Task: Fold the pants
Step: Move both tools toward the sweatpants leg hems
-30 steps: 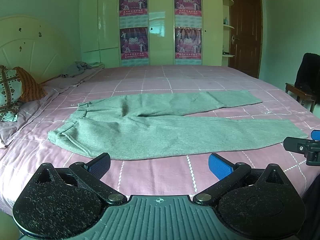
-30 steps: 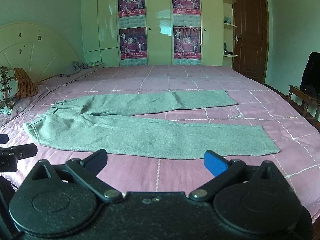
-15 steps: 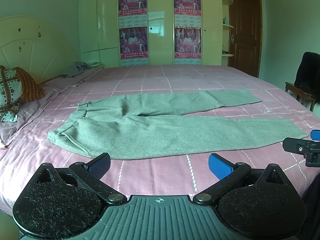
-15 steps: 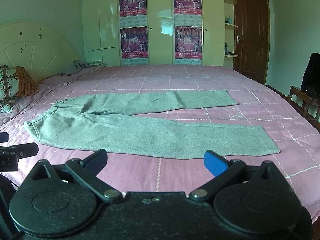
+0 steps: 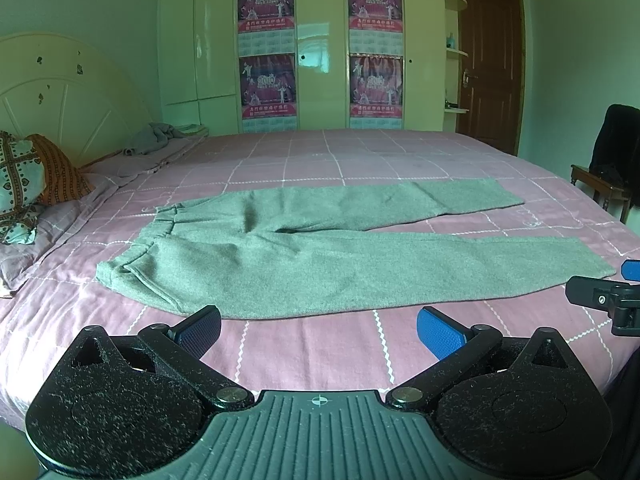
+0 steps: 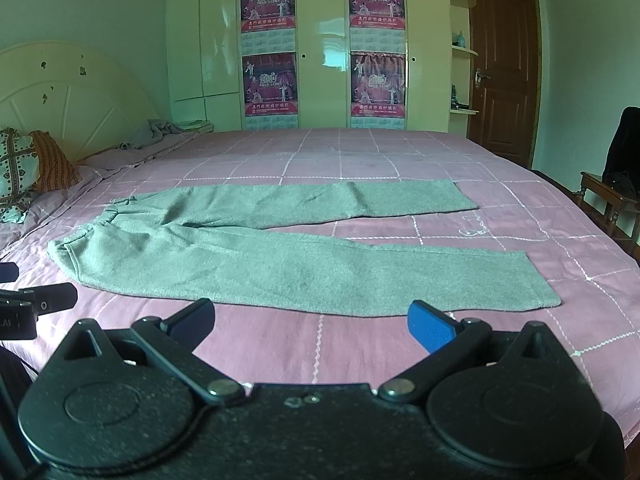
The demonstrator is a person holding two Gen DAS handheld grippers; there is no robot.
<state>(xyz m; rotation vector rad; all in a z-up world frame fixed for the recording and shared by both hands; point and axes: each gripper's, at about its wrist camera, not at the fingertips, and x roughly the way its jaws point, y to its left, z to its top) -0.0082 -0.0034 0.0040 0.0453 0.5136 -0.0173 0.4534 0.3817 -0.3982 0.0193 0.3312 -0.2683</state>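
Note:
Grey pants [image 5: 320, 264] lie flat on the pink checked bed [image 5: 320, 352], waistband to the left, both legs spread apart and pointing right. My left gripper [image 5: 318, 330] hovers open just short of the near leg's front edge, nothing between its blue pads. In the right wrist view the same pants [image 6: 300, 264] stretch across the bed, and my right gripper [image 6: 310, 320] is open and empty near the lower leg's front edge. Each gripper's tip shows at the side of the other's view: the right one [image 5: 600, 296], the left one [image 6: 36, 300].
Patterned pillows [image 5: 28, 184] and a crumpled grey cloth [image 5: 156, 138] lie by the cream headboard at left. A wardrobe with posters [image 5: 320, 48] stands behind the bed. A brown door and a wooden chair [image 5: 604, 188] with dark clothing are at right.
Both views have shifted only slightly; the pants lie as before and both grippers stay open.

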